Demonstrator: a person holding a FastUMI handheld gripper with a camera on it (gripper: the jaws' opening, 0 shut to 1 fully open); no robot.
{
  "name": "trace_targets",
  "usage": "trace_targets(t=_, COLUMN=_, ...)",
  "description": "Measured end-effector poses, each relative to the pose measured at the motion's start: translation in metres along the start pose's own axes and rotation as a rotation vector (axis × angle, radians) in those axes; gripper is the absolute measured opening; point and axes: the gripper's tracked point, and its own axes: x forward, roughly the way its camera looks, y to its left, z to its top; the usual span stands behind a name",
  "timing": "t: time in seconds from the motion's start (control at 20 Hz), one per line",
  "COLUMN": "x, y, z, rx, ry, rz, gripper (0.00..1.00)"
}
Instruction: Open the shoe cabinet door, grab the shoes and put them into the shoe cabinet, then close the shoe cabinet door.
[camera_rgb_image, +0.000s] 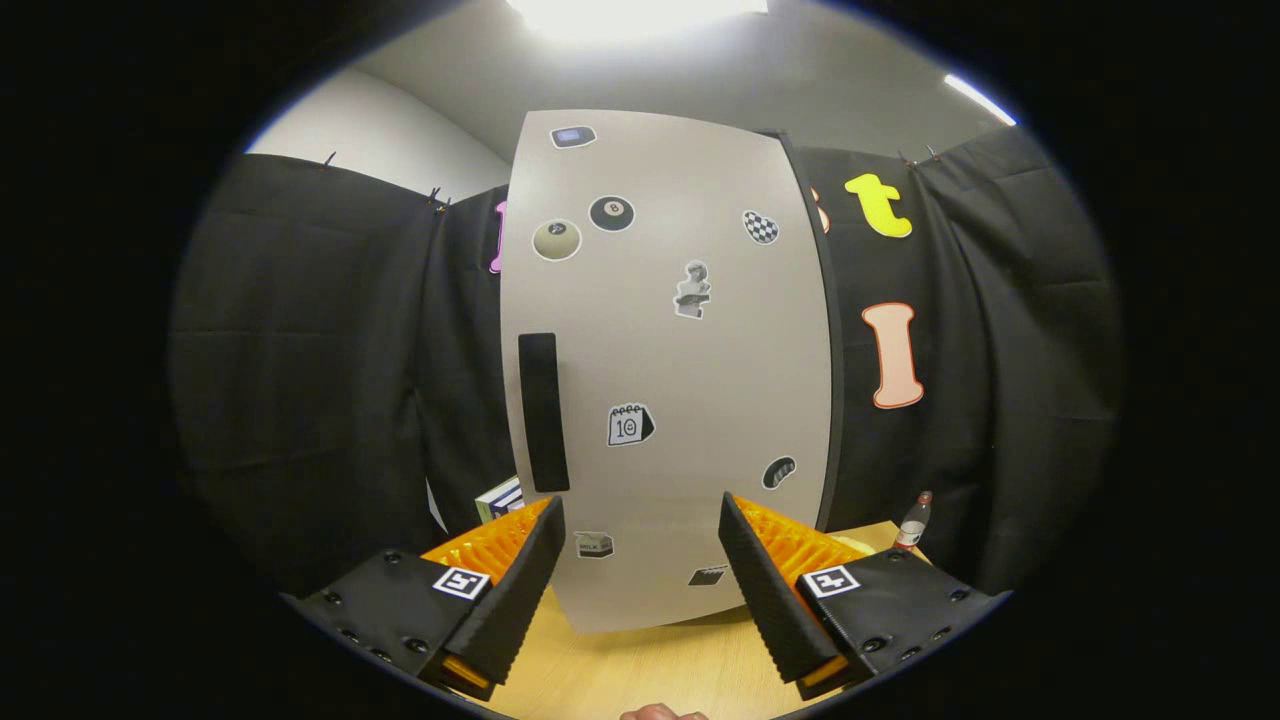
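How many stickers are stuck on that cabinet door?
9 on the cabinet door: four along the top, a statue mid-door, a calendar beside the black handle, an oval lower right, two at the bottom between the open fingers. The fingers may hide more.

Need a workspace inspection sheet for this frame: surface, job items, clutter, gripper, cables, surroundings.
Surface: wooden table, bare patch between the fingers.
Job's things: shoe cabinet upright just ahead of the fingers, door shut, stickers on it; dark vertical handle near its left edge. Shoes: nothing seen.
Clutter: small bottle on the table right of the cabinet; box left of it.
Gripper: gripper open, fingers apart, touching nothing.
Cables: nothing seen.
Surroundings: black cloth wall behind; ceiling light above.
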Motion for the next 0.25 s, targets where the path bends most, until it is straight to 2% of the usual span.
trace_targets(t=0.25, x=-0.0058, y=0.0092, z=0.0025, rx=-0.004, ry=-0.007, rz=0.007, gripper=0.98)
